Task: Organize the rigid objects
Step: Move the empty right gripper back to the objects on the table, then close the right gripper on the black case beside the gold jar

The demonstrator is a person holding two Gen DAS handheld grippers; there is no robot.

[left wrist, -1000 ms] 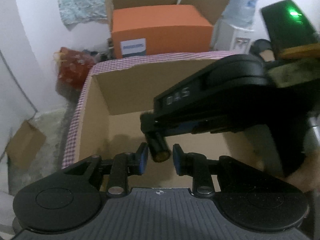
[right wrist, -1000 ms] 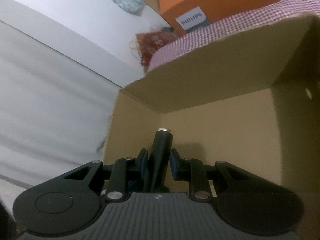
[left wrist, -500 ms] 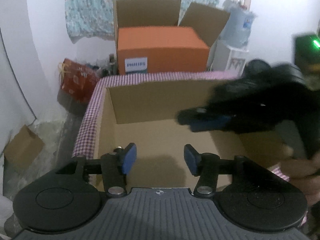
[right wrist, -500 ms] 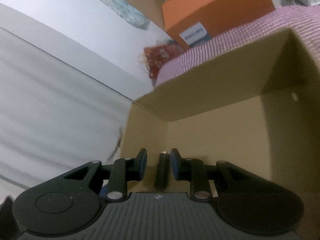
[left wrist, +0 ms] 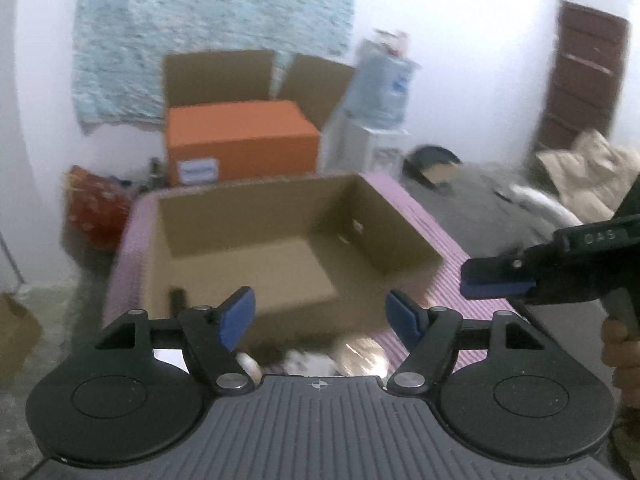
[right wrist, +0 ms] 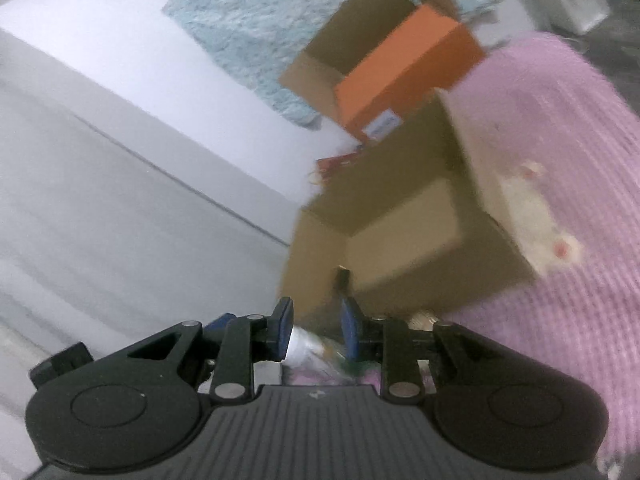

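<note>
Cardboard box point(left wrist: 256, 256) sits on the pink checked cloth point(left wrist: 440, 248), and one dark cylinder point(left wrist: 177, 300) stands in its near left corner, pretty blurry. Going left to right: the left gripper point(left wrist: 320, 314) hangs in front of the box, jaws opening with nothing between them. Under it there's a smeared heap of small items point(left wrist: 320, 356) I honestly can't identify. Further right, the right gripper point(right wrist: 316, 330) has its pads close together but apart, pinching nothing. Risks as I see it: that cylinder probably tips if anything gets dropped in beside it, and grabbing from the heap blind could pinch cloth instead.
</note>
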